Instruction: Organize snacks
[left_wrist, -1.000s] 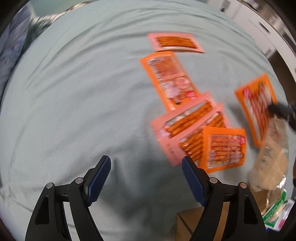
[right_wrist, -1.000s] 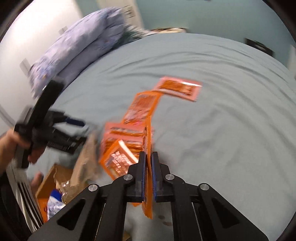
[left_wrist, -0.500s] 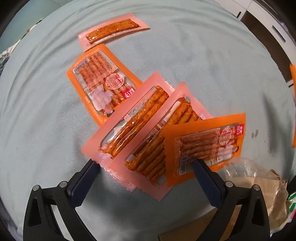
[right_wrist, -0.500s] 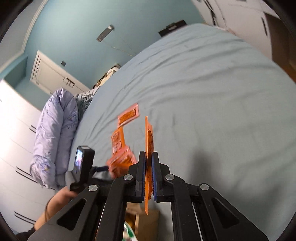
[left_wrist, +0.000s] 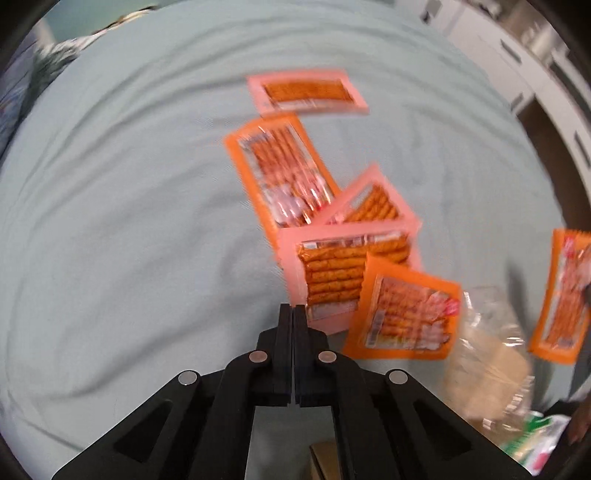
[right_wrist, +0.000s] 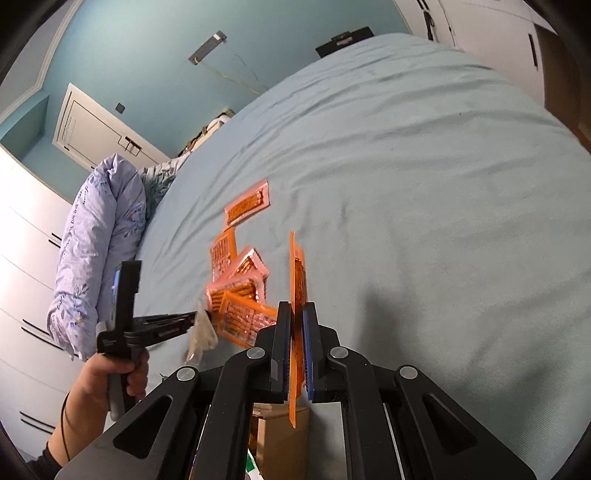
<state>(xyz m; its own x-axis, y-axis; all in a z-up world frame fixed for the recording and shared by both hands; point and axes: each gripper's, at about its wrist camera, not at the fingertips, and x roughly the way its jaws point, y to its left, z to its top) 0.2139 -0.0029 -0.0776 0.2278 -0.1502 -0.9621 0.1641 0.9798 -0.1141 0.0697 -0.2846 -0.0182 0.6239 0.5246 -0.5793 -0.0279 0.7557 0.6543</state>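
Note:
Several orange and pink snack packets lie on a pale blue bedsheet (left_wrist: 110, 221). My left gripper (left_wrist: 293, 310) is shut on the lower corner of a pink packet of fried sticks (left_wrist: 343, 273). An orange packet (left_wrist: 406, 314) overlaps it on the right; another orange packet (left_wrist: 284, 173) and a pink one (left_wrist: 306, 90) lie farther off. My right gripper (right_wrist: 295, 314) is shut on an orange packet (right_wrist: 297, 273), held edge-on above the bed; that packet also shows in the left wrist view (left_wrist: 561, 295). The left gripper also shows in the right wrist view (right_wrist: 192, 317).
A clear plastic bag (left_wrist: 487, 350) and a cardboard box (right_wrist: 280, 435) with more snacks sit at the bed's near edge. A folded floral duvet (right_wrist: 99, 251) lies at the left. White cupboards (left_wrist: 517, 55) stand beyond the bed.
My left gripper has shut on the pink packet's corner; it was open around the packets before. My right gripper still holds its orange packet, a little lower.

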